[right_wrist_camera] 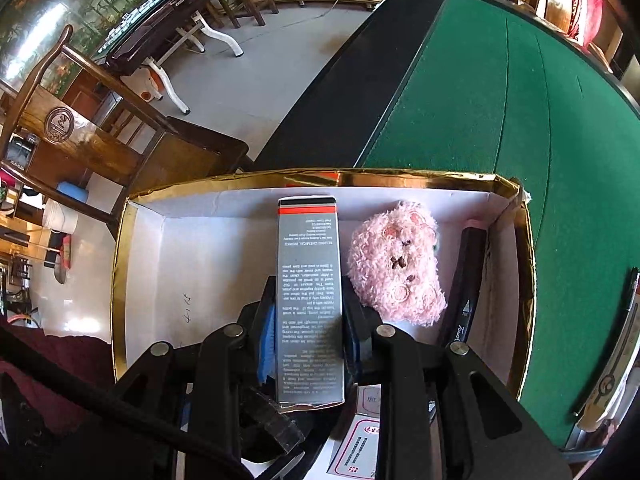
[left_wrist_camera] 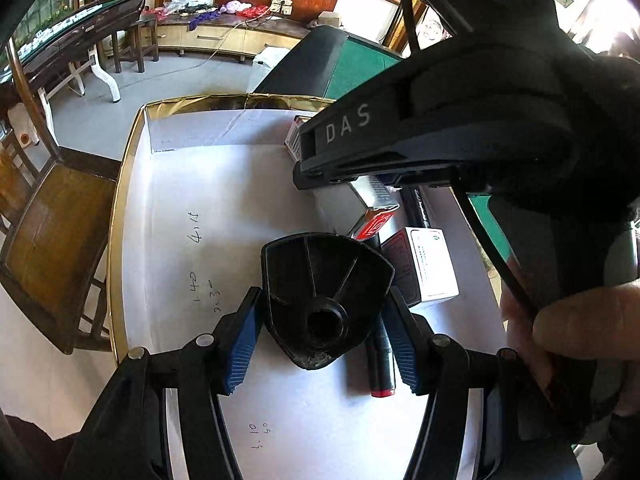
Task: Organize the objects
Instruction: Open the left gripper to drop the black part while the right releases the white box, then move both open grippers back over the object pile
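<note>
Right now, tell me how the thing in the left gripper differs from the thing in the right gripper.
The left gripper holds a black plastic fan-shaped piece; the right gripper holds a long grey carton. The piece is ribbed, with a round socket, and unprinted; the carton is flat-sided, covered in small print, with a red and black band at its far end. The piece spreads wide between the pads; the carton is narrow. Both are held over the white gold-rimmed box.

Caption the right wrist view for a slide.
Right tongs gripping a grey printed carton over a gold-rimmed box holding a pink plush toy and black marker.
</note>
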`<state>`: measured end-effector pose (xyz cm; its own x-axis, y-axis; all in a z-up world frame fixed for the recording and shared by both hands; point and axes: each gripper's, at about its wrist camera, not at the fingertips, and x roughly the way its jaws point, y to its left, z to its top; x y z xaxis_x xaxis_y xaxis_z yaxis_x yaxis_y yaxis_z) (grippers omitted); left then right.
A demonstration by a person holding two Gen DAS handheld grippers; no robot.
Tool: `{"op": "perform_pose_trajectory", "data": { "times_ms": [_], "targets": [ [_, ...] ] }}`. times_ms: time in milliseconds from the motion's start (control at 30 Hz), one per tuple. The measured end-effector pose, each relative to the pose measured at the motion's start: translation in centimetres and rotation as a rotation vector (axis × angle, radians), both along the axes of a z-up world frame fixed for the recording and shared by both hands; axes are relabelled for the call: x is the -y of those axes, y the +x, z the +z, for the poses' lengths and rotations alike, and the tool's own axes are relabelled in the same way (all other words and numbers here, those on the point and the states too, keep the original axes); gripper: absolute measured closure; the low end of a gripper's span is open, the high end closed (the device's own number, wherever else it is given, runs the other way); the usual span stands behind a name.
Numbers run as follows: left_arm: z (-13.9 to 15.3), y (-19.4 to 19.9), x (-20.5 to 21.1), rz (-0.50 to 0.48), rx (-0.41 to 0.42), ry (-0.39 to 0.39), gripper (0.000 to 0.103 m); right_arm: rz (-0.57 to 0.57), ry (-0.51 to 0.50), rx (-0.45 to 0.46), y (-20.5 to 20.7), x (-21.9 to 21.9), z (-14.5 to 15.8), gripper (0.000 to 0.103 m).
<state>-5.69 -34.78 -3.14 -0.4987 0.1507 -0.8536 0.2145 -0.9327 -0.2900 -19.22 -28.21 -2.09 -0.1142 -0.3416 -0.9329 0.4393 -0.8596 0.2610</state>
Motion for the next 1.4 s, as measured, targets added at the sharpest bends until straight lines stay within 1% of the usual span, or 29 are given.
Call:
{"op": "perform_pose_trajectory", "data": {
  "times_ms": [67, 200, 300, 367, 433, 533, 667, 733, 833, 933, 1000, 1067, 1100, 1167, 1267, 1333, 1400],
  "targets": [
    [0.1, -0.3, 0.2, 0.002, 0.007, 0.017, 0.049, 0.005, 0.001, 0.005, 0.1, 0.0, 0.0, 0.075],
    [0.6, -0.2, 0.3, 0.007, 0.013, 0.048, 0.049, -0.004, -0.016, 0.015, 0.2, -0.3, 0.6, 0.065],
    [1.0, -0.1, 0.5, 0.018, 0.011, 0.07, 0.049, -0.006, -0.028, 0.004, 0.4, -0.7, 1.3, 0.062],
    [1.2, 0.1, 0.6, 0.02, 0.014, 0.085, 0.049, -0.014, -0.032, -0.008, 0.7, -1.3, 2.0, 0.062],
    [1.5, 0.4, 0.7, 0.022, 0.013, 0.101, 0.049, -0.023, -0.058, -0.011, 1.3, -2.0, 2.6, 0.062],
    [1.8, 0.7, 0.7, 0.018, 0.015, 0.108, 0.049, -0.058, -0.099, -0.01, 2.3, -3.9, 3.6, 0.059],
    [3.0, 1.5, -0.1, 0.004, -0.012, 0.104, 0.049, -0.103, -0.144, -0.032, 4.4, -6.7, 4.8, 0.059],
    [3.3, 1.2, -0.3, -0.009, -0.023, 0.101, 0.049, -0.13, -0.171, -0.043, 5.8, -8.8, 5.2, 0.054],
    [4.4, 1.8, -2.5, -0.048, -0.039, 0.101, 0.049, -0.184, -0.184, -0.038, 7.7, -12.2, 5.0, 0.053],
    [5.0, 1.8, -5.3, -0.098, -0.045, 0.098, 0.049, -0.249, -0.184, -0.021, 9.1, -15.9, 4.4, 0.053],
    [5.4, 1.4, -7.1, -0.138, -0.046, 0.098, 0.049, -0.313, -0.2, -0.01, 9.9, -19.1, 4.1, 0.053],
    [5.5, 1.1, -9.3, -0.185, -0.044, 0.088, 0.049, -0.355, -0.202, -0.004, 10.5, -21.3, 4.1, 0.053],
    [5.7, 0.9, -10.5, -0.219, -0.043, 0.079, 0.049, -0.389, -0.203, -0.009, 11.0, -23.1, 4.2, 0.054],
    [6.1, 0.5, -13.2, -0.291, -0.048, 0.042, 0.049, -0.429, -0.209, -0.014, 11.8, -25.7, 4.5, 0.054],
    [7.0, -0.3, -17.6, -0.428, -0.077, -0.057, 0.049, -0.496, -0.208, -0.013, 13.2, -30.2, 4.5, 0.053],
    [7.0, -1.4, -20.1, -0.526, -0.085, -0.136, 0.049, -0.536, -0.202, -0.012, 14.2, -32.9, 4.5, 0.053],
    [6.9, -2.6, -22.4, -0.631, -0.093, -0.179, 0.049, -0.568, -0.195, -0.014, 15.2, -35.2, 4.5, 0.053]
  ]
}}
